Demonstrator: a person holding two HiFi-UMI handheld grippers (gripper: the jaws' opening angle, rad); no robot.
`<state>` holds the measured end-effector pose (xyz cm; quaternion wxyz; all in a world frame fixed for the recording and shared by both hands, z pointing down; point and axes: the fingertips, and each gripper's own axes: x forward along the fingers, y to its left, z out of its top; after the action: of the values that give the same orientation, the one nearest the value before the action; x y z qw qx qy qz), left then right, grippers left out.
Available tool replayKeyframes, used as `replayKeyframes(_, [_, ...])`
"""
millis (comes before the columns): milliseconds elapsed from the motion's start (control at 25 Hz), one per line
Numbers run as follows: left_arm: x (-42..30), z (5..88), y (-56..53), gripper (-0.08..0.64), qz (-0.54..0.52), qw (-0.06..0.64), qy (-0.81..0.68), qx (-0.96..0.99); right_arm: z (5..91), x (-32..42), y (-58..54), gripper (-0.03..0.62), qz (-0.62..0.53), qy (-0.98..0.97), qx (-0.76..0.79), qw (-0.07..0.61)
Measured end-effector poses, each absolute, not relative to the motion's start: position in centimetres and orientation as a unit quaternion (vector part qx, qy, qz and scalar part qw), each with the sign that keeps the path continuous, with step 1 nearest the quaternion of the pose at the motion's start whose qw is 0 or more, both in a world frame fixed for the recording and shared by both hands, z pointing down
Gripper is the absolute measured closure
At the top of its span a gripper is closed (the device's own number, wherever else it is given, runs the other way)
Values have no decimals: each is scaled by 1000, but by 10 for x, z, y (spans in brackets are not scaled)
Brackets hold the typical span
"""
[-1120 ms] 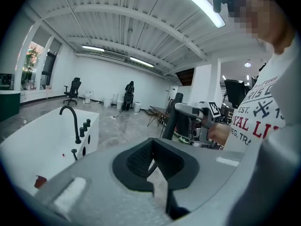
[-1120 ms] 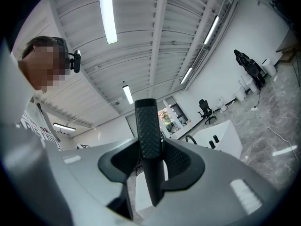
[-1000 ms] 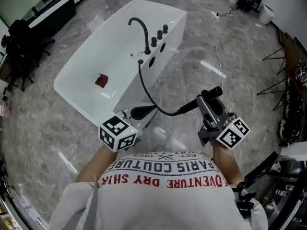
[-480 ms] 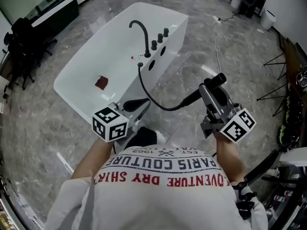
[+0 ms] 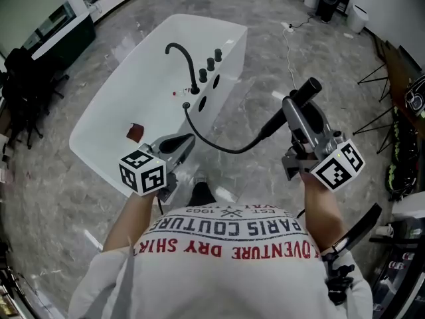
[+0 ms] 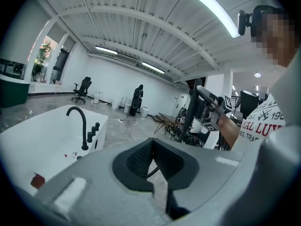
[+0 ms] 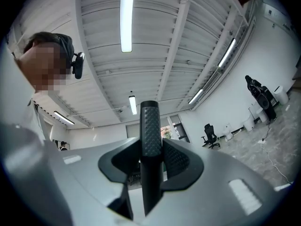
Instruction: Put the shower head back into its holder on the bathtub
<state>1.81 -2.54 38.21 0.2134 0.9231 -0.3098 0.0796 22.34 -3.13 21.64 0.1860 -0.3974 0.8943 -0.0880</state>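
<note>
The black shower head (image 5: 307, 90) sticks up out of my right gripper (image 5: 297, 109), which is shut on its knurled handle (image 7: 150, 126). It is raised and tilted upward, to the right of the white bathtub (image 5: 99, 115). Its black hose (image 5: 222, 147) loops down from the handle to the tub's deck beside the curved black faucet (image 5: 181, 60) and several knobs (image 5: 211, 64). My left gripper (image 5: 186, 141) is shut with nothing in it, by the tub's near corner and pointing along the tub (image 6: 37, 135). The right gripper shows past it.
A small reddish-brown object (image 5: 135, 132) lies inside the tub. The floor is grey marble tile with a white cable (image 5: 290, 52) across it. Black tripod legs and gear (image 5: 392, 98) stand at the right, dark furniture (image 5: 20, 92) at the left. My shoe (image 5: 199, 193) is below the hose.
My right gripper has risen with the shower head and tilted up. My left gripper has shifted left and closer to the tub's near corner.
</note>
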Motion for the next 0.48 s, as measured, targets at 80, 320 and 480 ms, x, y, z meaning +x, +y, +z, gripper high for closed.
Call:
replayKeyframes(80, [18, 385, -38, 559, 91, 202, -307, 926, 211, 219, -45, 448, -89, 893, -397, 193])
replayKeyframes(320, [17, 411, -74, 558, 141, 154, -279, 937, 191, 193, -96, 449, -117, 899, -365, 214])
replayKeyframes(480, [22, 443, -94, 554, 191, 115, -253, 941, 172, 170, -127, 449, -123, 906, -335, 229])
